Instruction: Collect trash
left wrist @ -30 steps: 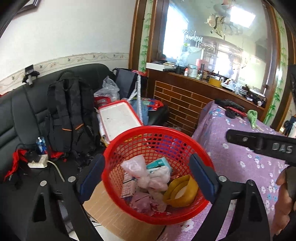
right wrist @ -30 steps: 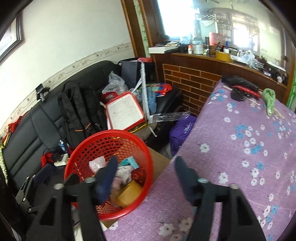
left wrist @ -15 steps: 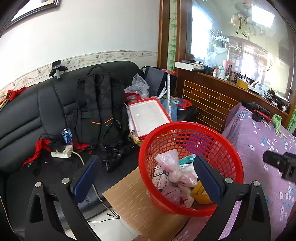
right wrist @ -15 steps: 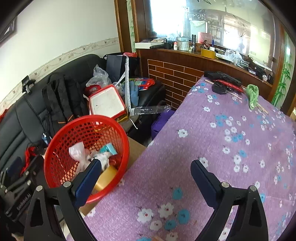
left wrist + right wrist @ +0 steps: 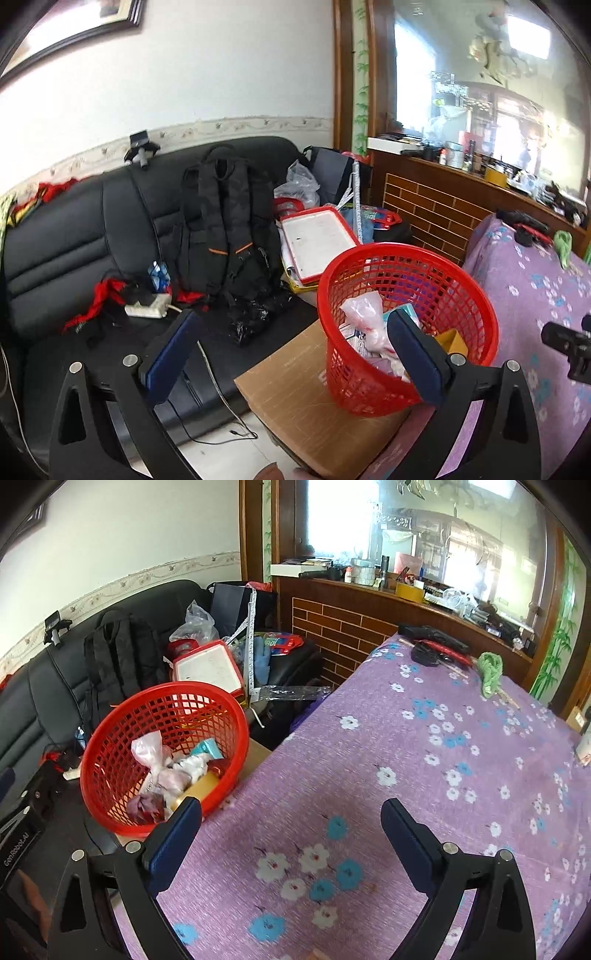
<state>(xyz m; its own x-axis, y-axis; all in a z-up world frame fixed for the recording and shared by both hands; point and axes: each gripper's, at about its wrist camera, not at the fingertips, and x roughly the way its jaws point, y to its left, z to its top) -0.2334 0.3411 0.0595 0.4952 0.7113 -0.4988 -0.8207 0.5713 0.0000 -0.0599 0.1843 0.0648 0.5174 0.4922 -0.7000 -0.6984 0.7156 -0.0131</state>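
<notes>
— Purple flowered cloth [image 5: 424, 760] fills most of the right wrist view. How is the right gripper [image 5: 291, 834] posed over it?

— Angled down at the cloth, jaws spread wide with nothing between them but bare fabric. Its blue pads [image 5: 177, 843] frame a patch of white and blue flowers.

— And the basket [image 5: 162, 753]?

— Red mesh, out past the left jaw, sitting on a cardboard box [image 5: 258, 755] just beside the cloth's edge. It leans in this view, mouth toward the camera. Trash [image 5: 173, 771] lies in it: a pink bag, crumpled white paper, a teal packet, something yellow.

— What does the left gripper [image 5: 291, 350] see?

— It points toward the black sofa [image 5: 74, 243], jaws wide as well, holding nothing. The basket [image 5: 406, 325] sits ahead and to the right; the right jaw's pad [image 5: 415, 363] overlaps its near rim in the picture, though I cannot tell whether they touch. The box [image 5: 299, 398] lies between the jaws, low in the frame.

— Anything beyond?

— A black backpack [image 5: 225, 229] upright against the sofa back, ahead between the jaws, with a red-framed white board [image 5: 317, 247] leaning to its right, behind the basket. A white power strip [image 5: 147, 308] lies on the seat beyond the left jaw. At the far right edge, a bit of the right gripper shows over the cloth.
</notes>
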